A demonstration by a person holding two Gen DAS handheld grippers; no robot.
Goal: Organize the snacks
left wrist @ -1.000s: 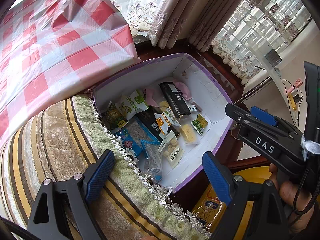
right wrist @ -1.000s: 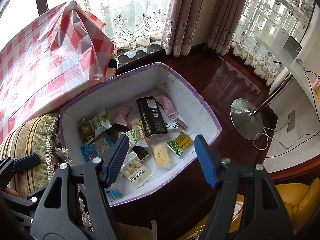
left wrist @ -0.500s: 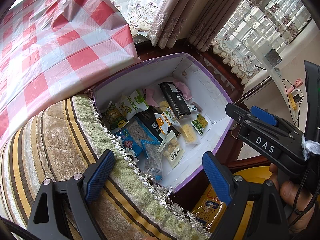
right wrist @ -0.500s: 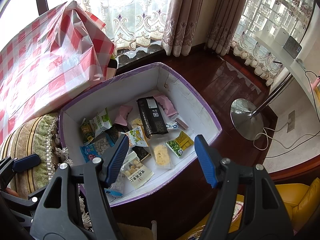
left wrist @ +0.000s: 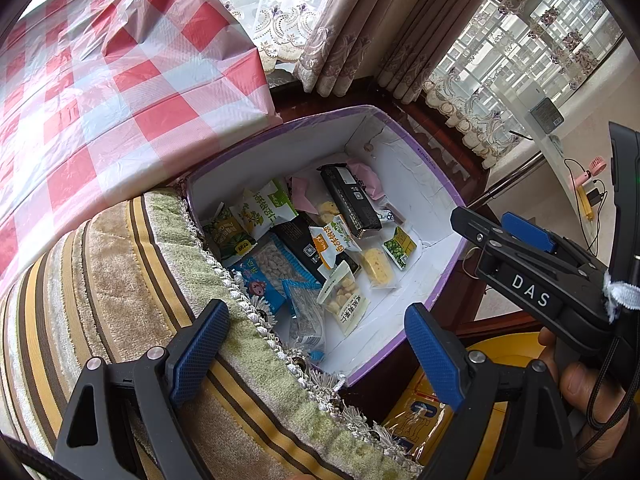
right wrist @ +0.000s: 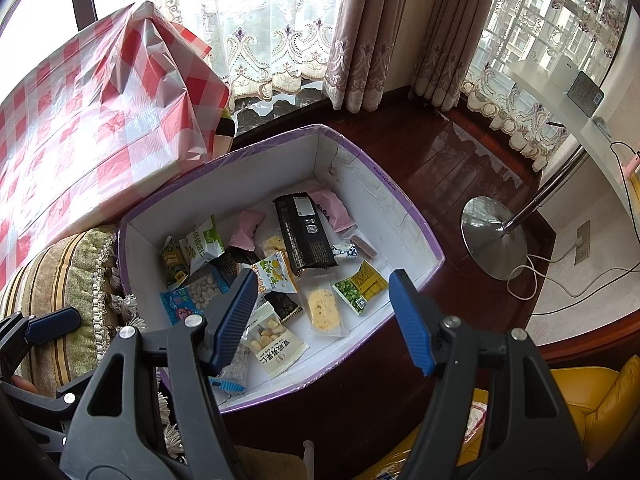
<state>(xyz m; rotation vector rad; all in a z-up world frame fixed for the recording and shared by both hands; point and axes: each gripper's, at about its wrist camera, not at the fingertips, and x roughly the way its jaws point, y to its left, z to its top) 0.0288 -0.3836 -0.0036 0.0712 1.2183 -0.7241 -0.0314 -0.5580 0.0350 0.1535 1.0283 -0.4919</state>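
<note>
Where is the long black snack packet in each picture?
Left wrist view: the long black snack packet lies toward the far end of the purple-rimmed box, above picture centre.
Right wrist view: it lies mid-box, near picture centre.
Shared landmark: the pink packet tucked against its far side.

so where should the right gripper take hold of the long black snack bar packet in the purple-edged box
Probably across the middle of the long black snack bar packet, from straight above. It lies flat on top of the other snacks in the white, purple-edged box, long edges uncovered, and looks narrow enough for the open right gripper to span. Set the jaws crosswise to its length; the ends sit close to the pink wrappers.
</note>
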